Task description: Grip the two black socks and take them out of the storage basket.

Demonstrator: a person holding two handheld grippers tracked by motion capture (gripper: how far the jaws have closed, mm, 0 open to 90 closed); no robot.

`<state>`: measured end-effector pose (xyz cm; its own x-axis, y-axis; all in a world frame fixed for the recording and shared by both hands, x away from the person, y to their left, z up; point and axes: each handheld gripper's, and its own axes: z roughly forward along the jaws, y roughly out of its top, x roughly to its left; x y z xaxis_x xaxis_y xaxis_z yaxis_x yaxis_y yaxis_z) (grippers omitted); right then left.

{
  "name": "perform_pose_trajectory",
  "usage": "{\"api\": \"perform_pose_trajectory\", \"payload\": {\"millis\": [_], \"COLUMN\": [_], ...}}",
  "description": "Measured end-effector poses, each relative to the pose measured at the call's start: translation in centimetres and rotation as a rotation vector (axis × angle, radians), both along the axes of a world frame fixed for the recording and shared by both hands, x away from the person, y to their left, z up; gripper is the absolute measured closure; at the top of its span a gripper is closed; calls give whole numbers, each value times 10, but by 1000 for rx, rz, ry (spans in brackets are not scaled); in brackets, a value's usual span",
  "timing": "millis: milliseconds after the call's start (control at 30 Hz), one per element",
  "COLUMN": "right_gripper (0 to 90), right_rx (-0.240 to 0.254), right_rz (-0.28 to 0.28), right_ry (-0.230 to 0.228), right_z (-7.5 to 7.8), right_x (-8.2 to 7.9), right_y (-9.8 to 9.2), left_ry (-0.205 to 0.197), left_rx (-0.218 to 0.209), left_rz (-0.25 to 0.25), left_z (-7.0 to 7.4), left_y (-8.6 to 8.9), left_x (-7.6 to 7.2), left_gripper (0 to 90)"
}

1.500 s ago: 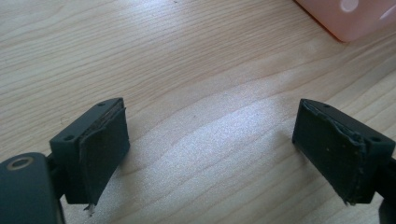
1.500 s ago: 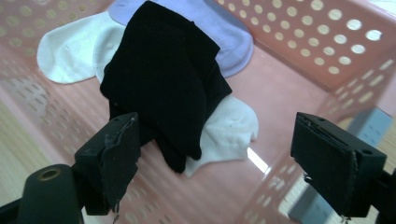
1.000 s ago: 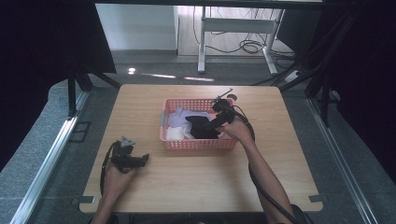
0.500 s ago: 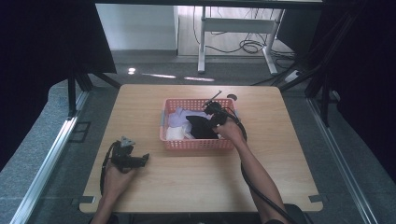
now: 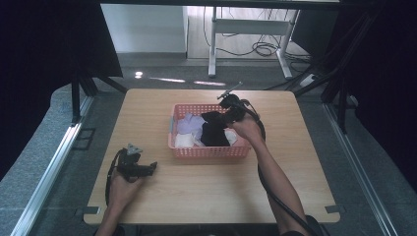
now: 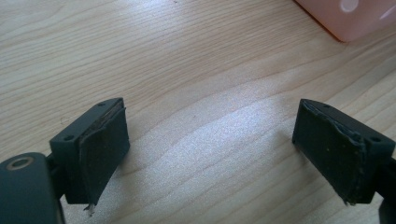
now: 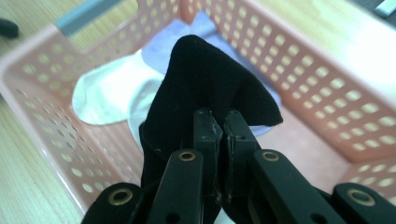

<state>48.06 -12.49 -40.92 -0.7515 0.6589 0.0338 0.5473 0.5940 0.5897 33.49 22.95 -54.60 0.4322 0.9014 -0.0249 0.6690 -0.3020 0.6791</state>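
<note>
**Black sock pinched, coming out of the basket**

My right gripper has just closed its jaws on the black sock, and the cloth is clamped between the pads. I hold it by a fold near the top, so the rest drapes down around the jaws and hangs free above the pink basket. That high pinch lets the sock peel away from the others without dragging them along. Under it lie a white sock and a lilac one, loose on the basket floor. From above, the sock sits at the basket's middle, right beside my right hand; how much of it has cleared the pile is hard to judge there.

My left gripper rests on the bench, jaws wide apart with nothing between them, parked near the basket's corner, probably ready to take the sock's other end.
</note>
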Motion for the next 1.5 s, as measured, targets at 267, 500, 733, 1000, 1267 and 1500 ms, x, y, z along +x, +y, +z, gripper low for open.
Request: {"api": "perform_pose_trajectory", "payload": {"millis": [267, 500, 733, 1000, 1267, 1500], "right_gripper": [869, 869, 867, 866, 866, 866], "right_rx": [27, 33, 55, 60, 44, 30], "right_rz": [-3, -12, -26, -65, -139, -206], "right_ry": [-57, -86, -109, -126, -138, -139], "right_z": [37, 57, 77, 90, 102, 103], "right_x": [-2, -3, -6, -10, -14, -15], "right_y": [-6, -10, -26, -51, -87, -118], "left_ry": [-3, -4, -4, -4, -2, -4], "left_rx": [-2, -4, -4, -4, -4, -5], "left_rz": [1, 4, 4, 3, 3, 4], "left_z": [0, 0, 0, 0, 0, 0], "left_y": [0, 0, 0, 0, 0, 0], "left_x": [0, 0, 0, 0, 0, 0], "left_gripper": [104, 104, 104, 104, 104, 104]}}
